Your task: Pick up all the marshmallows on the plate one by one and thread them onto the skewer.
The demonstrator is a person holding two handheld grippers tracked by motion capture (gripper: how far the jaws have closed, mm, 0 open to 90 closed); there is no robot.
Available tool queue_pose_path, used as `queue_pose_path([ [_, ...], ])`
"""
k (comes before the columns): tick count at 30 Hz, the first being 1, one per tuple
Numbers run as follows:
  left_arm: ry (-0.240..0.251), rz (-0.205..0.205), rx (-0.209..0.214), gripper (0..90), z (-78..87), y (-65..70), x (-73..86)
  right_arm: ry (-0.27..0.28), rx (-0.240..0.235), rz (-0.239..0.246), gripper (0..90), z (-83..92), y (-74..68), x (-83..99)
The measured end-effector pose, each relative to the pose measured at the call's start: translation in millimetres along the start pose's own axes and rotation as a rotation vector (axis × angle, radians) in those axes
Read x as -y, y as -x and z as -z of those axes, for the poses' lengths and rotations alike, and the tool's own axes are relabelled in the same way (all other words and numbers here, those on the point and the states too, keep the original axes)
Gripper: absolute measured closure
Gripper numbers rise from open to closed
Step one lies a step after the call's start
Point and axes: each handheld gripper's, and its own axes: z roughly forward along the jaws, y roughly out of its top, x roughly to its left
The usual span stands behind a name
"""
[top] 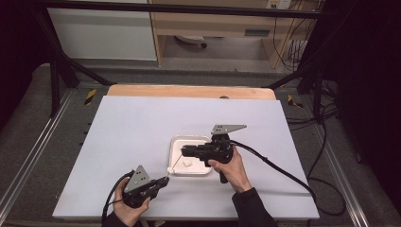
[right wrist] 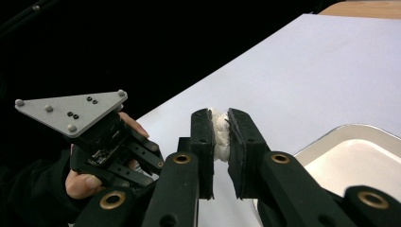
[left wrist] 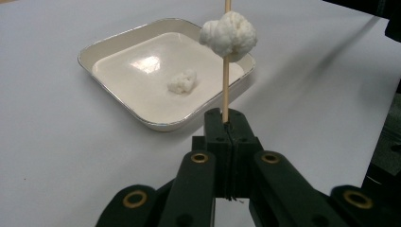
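My left gripper [left wrist: 226,120] is shut on a thin wooden skewer [left wrist: 225,90] that stands up out of its jaws. A white doughy lump [left wrist: 229,35] is speared partway up the stick. In the high view this gripper [top: 165,180] sits at the table's near edge, with the lump [top: 169,170] by the near left corner of the white square tray [top: 173,142]. A second, smaller white lump [left wrist: 183,81] lies in the tray. My right gripper [top: 183,151] reaches leftward over the tray. Its jaws [right wrist: 220,118] are shut on another white lump [right wrist: 220,135].
The tray [left wrist: 118,38] rests on a white board [top: 132,127] that covers a wooden table. A black cable [top: 279,168] trails from the right gripper to the right. Dark frame bars and floor surround the table.
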Motion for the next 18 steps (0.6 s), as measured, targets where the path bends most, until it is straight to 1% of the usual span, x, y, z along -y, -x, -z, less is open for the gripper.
queue_pose_path([
  [7,-0.002,0.000,0.002,89.0,1.0,1.5,-1.2,0.004,-0.004,0.001,81.5,-0.7,-0.9,2.0],
  [9,-0.007,-0.001,0.000,89.0,0.8,1.5,-1.1,0.006,-0.012,0.001,81.6,-0.8,-1.7,2.5],
  [18,-0.016,-0.001,-0.001,89.0,0.6,1.2,-1.4,-0.001,-0.023,0.009,81.7,-1.2,-3.7,4.7],
])
